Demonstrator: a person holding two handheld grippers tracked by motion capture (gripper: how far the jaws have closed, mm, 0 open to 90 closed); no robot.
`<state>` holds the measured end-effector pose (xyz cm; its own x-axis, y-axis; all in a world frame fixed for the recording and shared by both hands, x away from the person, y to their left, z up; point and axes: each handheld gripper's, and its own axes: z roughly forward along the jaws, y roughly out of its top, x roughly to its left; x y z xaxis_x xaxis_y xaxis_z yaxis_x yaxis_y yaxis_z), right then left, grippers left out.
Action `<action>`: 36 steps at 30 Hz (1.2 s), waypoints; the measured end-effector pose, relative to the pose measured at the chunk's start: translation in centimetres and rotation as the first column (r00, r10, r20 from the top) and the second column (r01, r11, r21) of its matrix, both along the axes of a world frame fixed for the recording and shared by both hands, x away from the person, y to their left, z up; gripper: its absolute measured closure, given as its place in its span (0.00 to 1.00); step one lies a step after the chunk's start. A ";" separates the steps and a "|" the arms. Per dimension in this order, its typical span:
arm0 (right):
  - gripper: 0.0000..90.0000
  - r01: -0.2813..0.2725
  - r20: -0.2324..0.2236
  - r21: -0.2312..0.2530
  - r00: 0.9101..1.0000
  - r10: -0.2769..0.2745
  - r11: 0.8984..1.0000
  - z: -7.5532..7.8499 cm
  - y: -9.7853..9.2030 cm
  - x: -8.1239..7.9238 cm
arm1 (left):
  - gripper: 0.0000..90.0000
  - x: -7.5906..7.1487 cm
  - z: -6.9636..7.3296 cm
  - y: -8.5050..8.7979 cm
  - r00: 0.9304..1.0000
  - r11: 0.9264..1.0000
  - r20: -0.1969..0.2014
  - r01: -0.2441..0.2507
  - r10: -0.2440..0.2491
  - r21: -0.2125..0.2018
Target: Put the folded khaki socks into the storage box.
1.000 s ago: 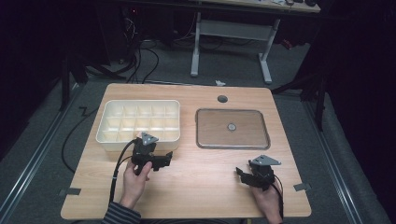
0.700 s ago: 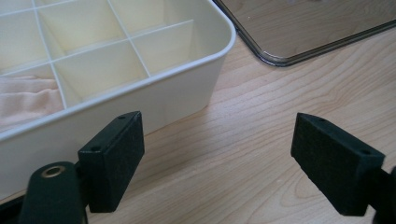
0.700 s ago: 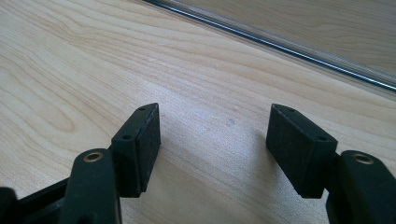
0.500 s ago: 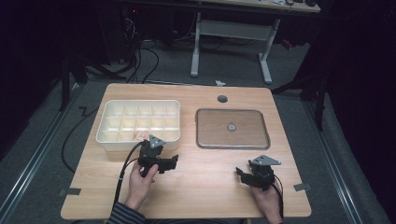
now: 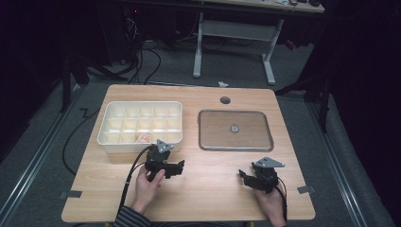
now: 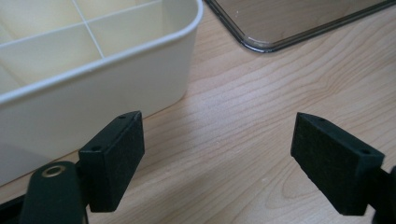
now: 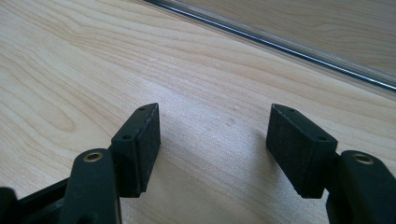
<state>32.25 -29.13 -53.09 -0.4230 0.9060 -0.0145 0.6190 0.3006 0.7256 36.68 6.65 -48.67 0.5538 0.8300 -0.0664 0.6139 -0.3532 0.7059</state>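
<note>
Left gripper (image 5: 176, 169) spread wide, nothing btwn pads, low over bare wood just off white organizer box (image 5: 140, 124) near-right corner; jaws aimed toward 3 o'clock in high view. Right gripper (image 5: 246, 178) also wide open, empty, at table's 5 o'clock, jaws toward 9 o'clock, well apart from the left one.

Containers: box at 10 o'clock of tabletop, divided into grid of small cells; most look bare, one pale pinkish item (image 5: 142, 137) in a front-row cell, too small to ID. Clear tray (image 5: 235, 130) at 2 o'clock, just beside box, flat, w/ small round thing (image 5: 234, 128) at centre; can't tell if knob or loose piece.

Hands: left hand (image 5: 147, 185) comes in from 6 o'clock, wrapped round gripper body, striped sleeve at bottom edge, cable looping back toward 7 o'clock. Right hand (image 5: 269, 204) in from 6 o'clock, grey three-cornered plate on top of its gripper.

Materials: table (image 5: 208, 198) light wood, wavy grain. In left gripper view, box wall (image 6: 93, 98) smooth matte cream plastic, rounded corner, thin dividers; tray corner (image 6: 261, 44) transparent w/ dark rounded rim at 1 o'clock. In right gripper view, tray edge (image 7: 289, 46) runs as dark line across 1 o'clock. Pads (image 6: 114, 154) black, blocky, matte, small screw holes at corners.
</note>
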 end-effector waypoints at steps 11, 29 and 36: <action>0.39 -0.001 0.000 0.000 1.000 0.001 1.000 0.0 0.0 0.0 | 0.20 -0.2 -1.0 -1.0 1.000 1.000 -0.016 0.016 -0.015 0.019; 0.39 -0.001 0.000 -0.001 1.000 0.001 1.000 0.0 0.0 0.0 | 0.20 0.4 -2.8 -0.5 0.998 0.998 -0.054 -0.018 0.021 0.057; 0.39 -0.001 0.000 -0.001 1.000 0.001 1.000 0.0 0.0 0.0 | 0.20 0.7 -3.5 -0.3 0.997 0.997 -0.064 -0.034 0.038 0.064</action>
